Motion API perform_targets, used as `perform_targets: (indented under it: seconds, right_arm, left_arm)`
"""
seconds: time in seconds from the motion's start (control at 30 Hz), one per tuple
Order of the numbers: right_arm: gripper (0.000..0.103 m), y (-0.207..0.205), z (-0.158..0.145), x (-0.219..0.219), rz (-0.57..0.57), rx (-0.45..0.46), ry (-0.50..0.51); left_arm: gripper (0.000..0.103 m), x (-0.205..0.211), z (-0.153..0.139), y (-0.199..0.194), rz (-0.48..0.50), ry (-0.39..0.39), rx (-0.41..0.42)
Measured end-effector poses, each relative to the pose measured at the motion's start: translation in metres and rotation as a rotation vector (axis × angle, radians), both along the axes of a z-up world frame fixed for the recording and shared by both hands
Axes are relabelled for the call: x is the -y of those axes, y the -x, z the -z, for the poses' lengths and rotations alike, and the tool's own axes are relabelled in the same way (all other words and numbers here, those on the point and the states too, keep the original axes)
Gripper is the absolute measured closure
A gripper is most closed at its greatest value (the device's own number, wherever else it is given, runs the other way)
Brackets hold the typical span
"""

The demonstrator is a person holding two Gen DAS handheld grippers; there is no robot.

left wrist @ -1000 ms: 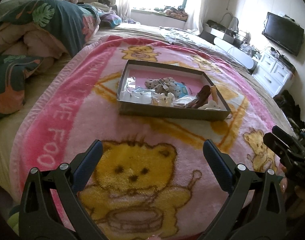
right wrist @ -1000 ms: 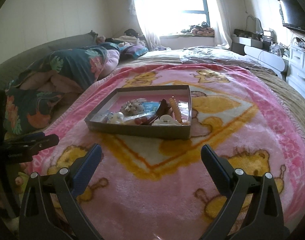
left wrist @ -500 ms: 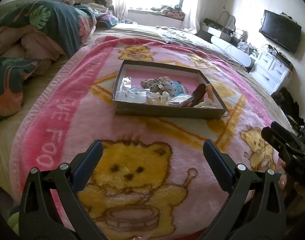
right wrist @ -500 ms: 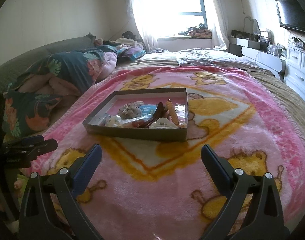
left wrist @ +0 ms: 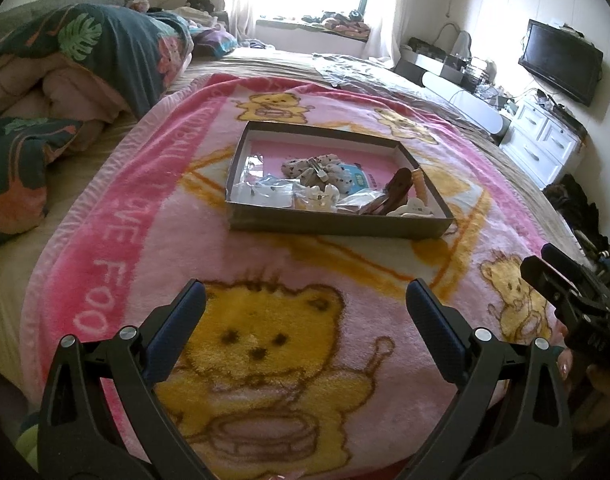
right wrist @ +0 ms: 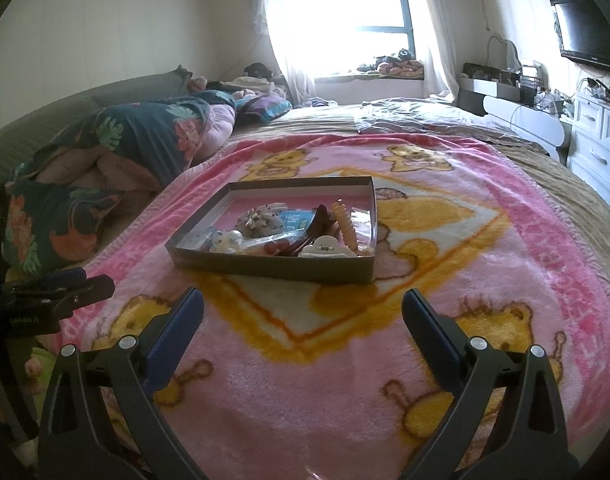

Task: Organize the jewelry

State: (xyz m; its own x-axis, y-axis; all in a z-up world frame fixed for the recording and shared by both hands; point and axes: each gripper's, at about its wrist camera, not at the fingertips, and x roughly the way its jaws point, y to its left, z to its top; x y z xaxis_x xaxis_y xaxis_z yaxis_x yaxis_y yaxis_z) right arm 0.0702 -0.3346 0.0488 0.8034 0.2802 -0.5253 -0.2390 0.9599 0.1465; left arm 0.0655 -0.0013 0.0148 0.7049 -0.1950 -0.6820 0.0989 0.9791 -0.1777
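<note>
Both views have pulled back a little, so the box (left wrist: 337,226) looks farther off. Left gripper (left wrist: 305,308) gapes wide over the blanket (left wrist: 117,240); quilt (left wrist: 105,52) far left. Box lies crosswise mid-bed, clips (right wrist: 345,224) inside pointing away. Right gripper (right wrist: 303,312) also wide, empty.

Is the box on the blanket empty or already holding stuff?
Holding stuff: the lidless box contains hair clips, a spotted bow and small clear packets, piled toward its near side.
</note>
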Motion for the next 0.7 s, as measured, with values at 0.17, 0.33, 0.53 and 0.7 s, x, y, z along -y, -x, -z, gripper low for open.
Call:
perform_targets:
  seconds: [0.17,0.33,0.53,0.7]
  right_arm:
    - [0.004,0.0005,0.0007,-0.0008,-0.001,0.0,0.0]
    - [0.004,0.0007,0.0007,-0.0006,0.0,0.0,0.0]
    - [0.004,0.0008,0.0006,-0.0005,0.0,-0.002,0.0]
    - [0.004,0.0012,0.0003,-0.0003,0.0,-0.002,0.0]
  left_arm:
    - [0.009,-0.0009,-0.0005,-0.0003,-0.004,-0.002,0.002]
    - [0.009,-0.0024,-0.0002,-0.0009,-0.005,0.0,0.001]
    - [0.009,-0.003,-0.0007,-0.0008,-0.007,-0.002,0.001]
    - [0.009,-0.0032,-0.0006,-0.0009,-0.008,-0.004,0.001]
